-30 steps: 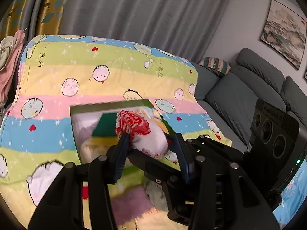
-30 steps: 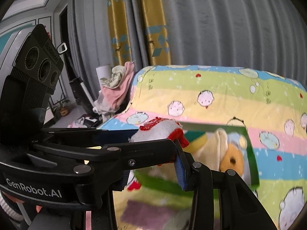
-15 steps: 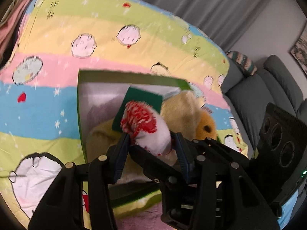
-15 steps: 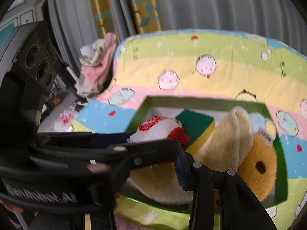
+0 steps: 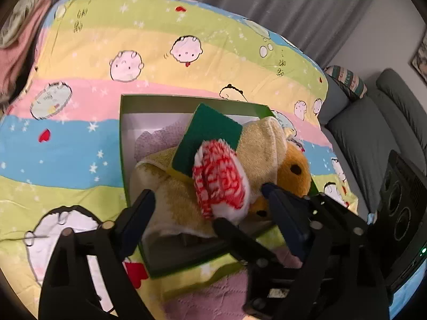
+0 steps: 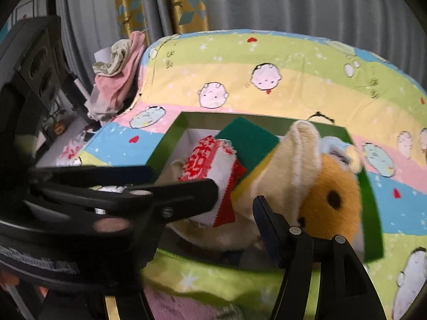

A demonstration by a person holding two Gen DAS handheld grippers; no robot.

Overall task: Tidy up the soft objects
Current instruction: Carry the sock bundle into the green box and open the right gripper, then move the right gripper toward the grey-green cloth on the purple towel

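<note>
Release step: both my grippers, left (image 5: 210,210) and right (image 6: 234,202), opening; fingers off rolled red-white towel (image 5: 220,177), dropped onto plush toy (image 6: 328,197) and sponge (image 5: 210,130) in green box (image 5: 122,144). Next: back out clear, seek another soft item.

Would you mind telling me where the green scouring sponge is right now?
The green sponge lies tilted inside the green box, toward its far side. It rests on the yellow towel, behind the red-and-white rolled cloth and left of the orange plush toy.
</note>
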